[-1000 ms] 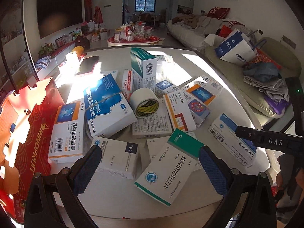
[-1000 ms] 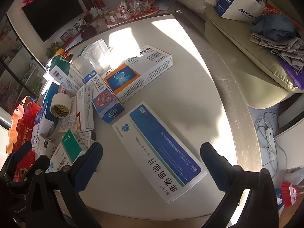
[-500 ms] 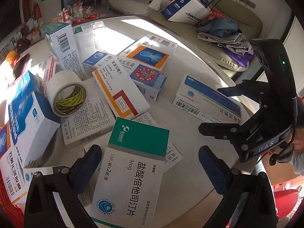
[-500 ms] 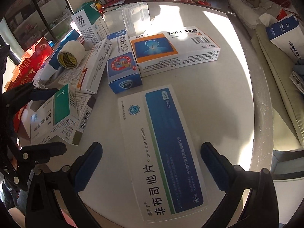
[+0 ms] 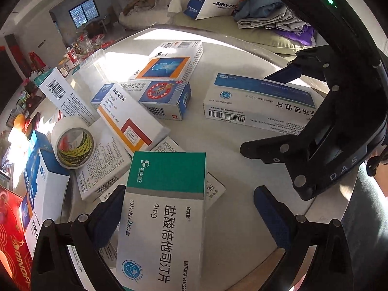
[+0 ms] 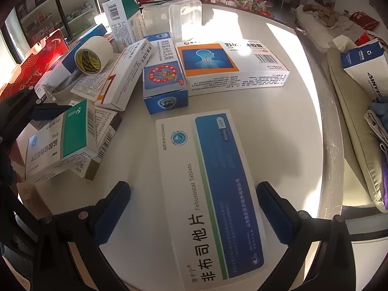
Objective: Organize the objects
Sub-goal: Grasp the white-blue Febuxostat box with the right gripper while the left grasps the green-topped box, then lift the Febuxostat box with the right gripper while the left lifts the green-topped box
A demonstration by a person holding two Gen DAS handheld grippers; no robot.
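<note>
Now the left gripper has its jaws wide, one on each side of the green box, which lies on top of other boxes at the near edge of the counter. I cannot tell if the left pad touches the box; the right pad is clearly apart from it. The right gripper also has its jaws wide, and they stand on both sides of the near part of the long blue box, not touching it. This box lies flat on the counter, alone, near the front edge.

Behind it a small blue box lies just beside an orange box. To the left, a white box with an orange stripe leans on the pile, and a tape roll rests on top of the boxes there. A clear container stands farther back in the sun, beside a tall upright box. A red carton is at the left edge. A sofa with clothes and a paper bag is to the right of the counter
</note>
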